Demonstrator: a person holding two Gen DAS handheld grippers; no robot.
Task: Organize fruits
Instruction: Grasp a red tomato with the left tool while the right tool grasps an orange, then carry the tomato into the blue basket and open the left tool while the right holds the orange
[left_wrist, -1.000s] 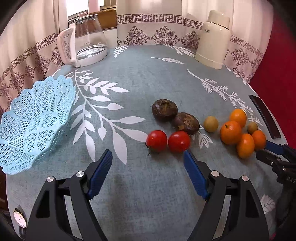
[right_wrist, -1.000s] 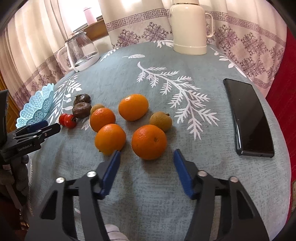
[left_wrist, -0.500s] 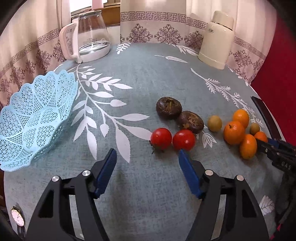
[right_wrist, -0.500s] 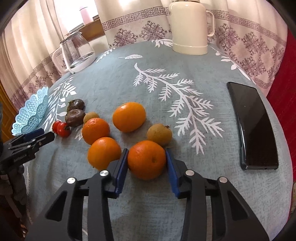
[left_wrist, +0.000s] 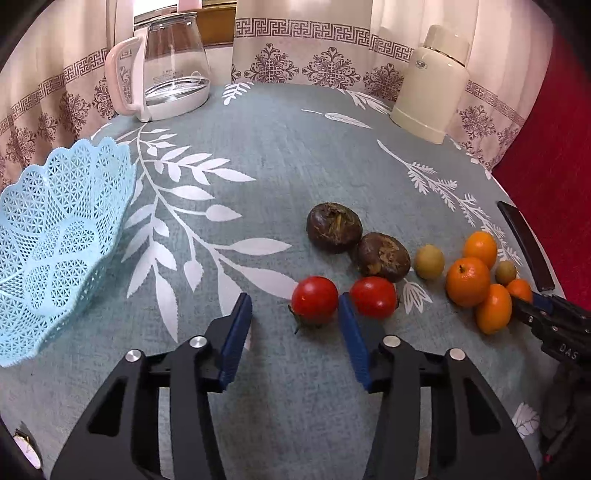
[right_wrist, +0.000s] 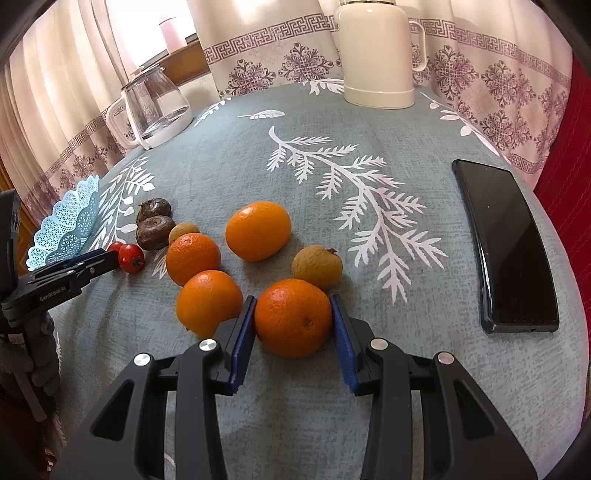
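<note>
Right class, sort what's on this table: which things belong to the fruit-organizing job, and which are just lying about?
Job: oranges, tomatoes, brown fruits, small tan fruits, basket.
Lying about: kettle, flask, phone.

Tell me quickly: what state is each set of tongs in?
Left tongs: open, holding nothing, beside a tomato.
Right tongs: closed on an orange.

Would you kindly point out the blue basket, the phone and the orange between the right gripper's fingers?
blue basket (left_wrist: 55, 236), left wrist view, inner lattice wall.
phone (right_wrist: 508, 243), right wrist view, screen middle.
orange (right_wrist: 293, 317), right wrist view, front face.
</note>
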